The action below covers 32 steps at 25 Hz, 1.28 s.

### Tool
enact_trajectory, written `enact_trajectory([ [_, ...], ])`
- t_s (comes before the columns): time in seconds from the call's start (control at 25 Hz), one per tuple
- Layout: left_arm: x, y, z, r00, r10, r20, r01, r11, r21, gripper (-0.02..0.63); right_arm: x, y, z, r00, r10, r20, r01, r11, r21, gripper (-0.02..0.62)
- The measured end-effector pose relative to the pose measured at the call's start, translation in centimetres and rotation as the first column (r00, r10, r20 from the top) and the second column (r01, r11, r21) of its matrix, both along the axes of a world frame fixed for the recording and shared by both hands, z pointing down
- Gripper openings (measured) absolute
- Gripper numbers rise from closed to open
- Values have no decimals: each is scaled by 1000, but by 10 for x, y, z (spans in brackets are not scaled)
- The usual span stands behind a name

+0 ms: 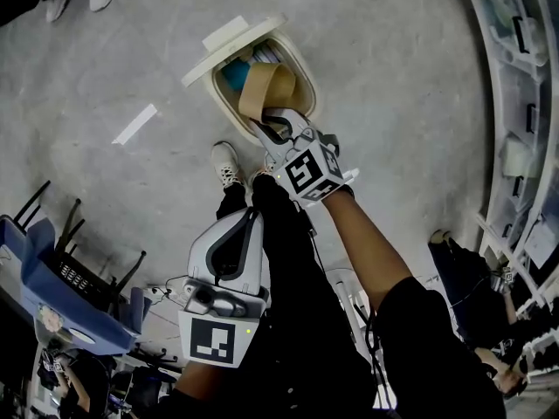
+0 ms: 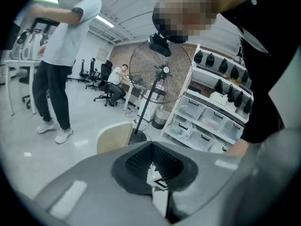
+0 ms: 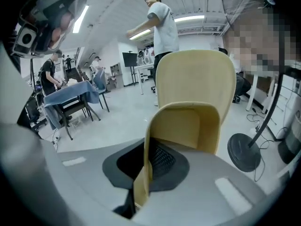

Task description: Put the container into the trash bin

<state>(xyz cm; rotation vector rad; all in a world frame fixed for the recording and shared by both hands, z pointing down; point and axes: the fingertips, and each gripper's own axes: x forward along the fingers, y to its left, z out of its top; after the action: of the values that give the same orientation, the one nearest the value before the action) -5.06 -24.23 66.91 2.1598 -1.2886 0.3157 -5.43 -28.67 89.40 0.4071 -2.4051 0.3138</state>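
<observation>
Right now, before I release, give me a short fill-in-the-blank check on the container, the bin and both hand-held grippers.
1. The tan container is clamped in the ___ hand-held gripper.
2. In the head view, the container hangs over the trash bin, whose lid is ___.
3. The left hand-held gripper, kept low near the person's legs with its jaws together, holds ___.

Missing words: right; open; nothing.
</observation>
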Motion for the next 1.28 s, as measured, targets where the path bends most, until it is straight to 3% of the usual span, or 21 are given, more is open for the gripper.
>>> enact_trajectory([
  [0.44, 6, -6, 16, 1000, -5, -23, 5, 1000, -24, 1, 0, 0, 41, 997, -13, -75, 9, 999, -50, 32],
  [0.48, 6, -5, 17, 1000, -5, -24, 5, 1000, -28, 1, 1, -1, 44, 996, -3, -90, -2, 999, -52, 58],
  [0.56, 6, -4, 18, 1000, -6, -25, 5, 999, -33, 2, 3, -3, 49, 993, 19, -116, -26, 998, -58, 234],
  [0.6, 6, -4, 19, 1000, -6, -24, 5, 999, -34, 0, 4, -3, 51, 992, 27, -124, -34, 998, -58, 249],
  [0.88, 4, -4, 21, 1000, -6, -21, 5, 999, -35, 0, 7, -5, 48, 993, 48, -112, -54, 997, -52, 156],
  [1.04, 2, -5, 15, 1000, -1, -19, 1, 1000, -26, 0, 7, -10, 37, 993, 61, -98, -64, 998, -28, 61],
  [1.28, 1, -11, -8, 1000, 13, -8, -13, 1000, 10, 1, 5, -16, 7, 994, 61, -88, -61, 998, 1, 24],
])
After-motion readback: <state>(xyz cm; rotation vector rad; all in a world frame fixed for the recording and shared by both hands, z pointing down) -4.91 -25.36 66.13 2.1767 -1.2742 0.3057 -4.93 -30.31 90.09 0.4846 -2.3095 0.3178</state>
